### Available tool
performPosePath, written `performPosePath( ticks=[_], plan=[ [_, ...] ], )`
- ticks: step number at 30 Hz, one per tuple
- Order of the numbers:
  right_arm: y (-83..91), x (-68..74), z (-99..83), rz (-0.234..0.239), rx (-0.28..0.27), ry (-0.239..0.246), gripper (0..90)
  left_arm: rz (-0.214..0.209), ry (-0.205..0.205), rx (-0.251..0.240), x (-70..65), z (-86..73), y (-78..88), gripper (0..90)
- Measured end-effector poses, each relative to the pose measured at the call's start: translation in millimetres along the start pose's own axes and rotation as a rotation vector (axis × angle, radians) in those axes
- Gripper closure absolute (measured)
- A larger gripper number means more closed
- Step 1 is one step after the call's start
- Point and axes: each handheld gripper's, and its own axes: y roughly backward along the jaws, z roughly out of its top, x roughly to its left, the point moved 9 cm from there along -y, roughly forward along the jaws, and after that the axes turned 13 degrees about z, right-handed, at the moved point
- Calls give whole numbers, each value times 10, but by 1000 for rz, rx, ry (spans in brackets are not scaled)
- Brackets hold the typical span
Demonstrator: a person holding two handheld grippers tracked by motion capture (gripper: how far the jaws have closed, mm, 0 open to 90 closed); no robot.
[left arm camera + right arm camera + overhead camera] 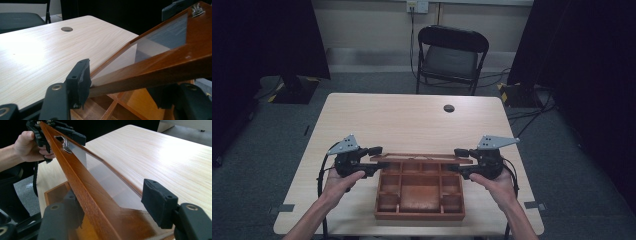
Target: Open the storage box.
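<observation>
A brown wooden box (419, 216) with several compartments stands on the table near its front edge. Its glass-paned lid (422, 158) is lifted off the box and tilted. My left gripper (377, 157) is at the lid's left end. In the left gripper view the lid's frame (160, 65) runs between the jaws of that gripper (122, 92), and the left pad (81, 80) presses on it. My right gripper (457, 160) straddles the right end. There the lid (75, 175) leans on the left pad of the right gripper (115, 207), while the right pad (157, 205) stands a little off it.
The pale wooden table (412, 120) has a cable hole (449, 108) toward its far edge. A black folding chair (451, 55) stands behind the table. Cables lie on the grey floor at the right (532, 115). A metal clasp (65, 145) sits on the lid's rail.
</observation>
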Motion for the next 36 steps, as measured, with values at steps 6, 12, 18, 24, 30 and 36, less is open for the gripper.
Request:
performPosePath(
  ticks=[6,12,18,24,30,36],
  plan=[
    [9,-20,30,-5,-13,2,377,6,-12,10,2,39,0,436],
    [57,-50,43,-15,-28,3,362,6,-11,12,16,58,-6,444],
    [58,-132,-11,-19,-14,-10,352,1,-3,6,30,75,-15,447],
    [46,-232,-40,-32,-33,-19,451,-9,9,-9,68,92,-26,457],
    [41,-245,-8,-24,-49,-24,467,3,17,-9,111,120,-41,459],
    [32,-280,52,-31,-68,-38,478,9,18,-4,162,192,-76,475]
  ],
)
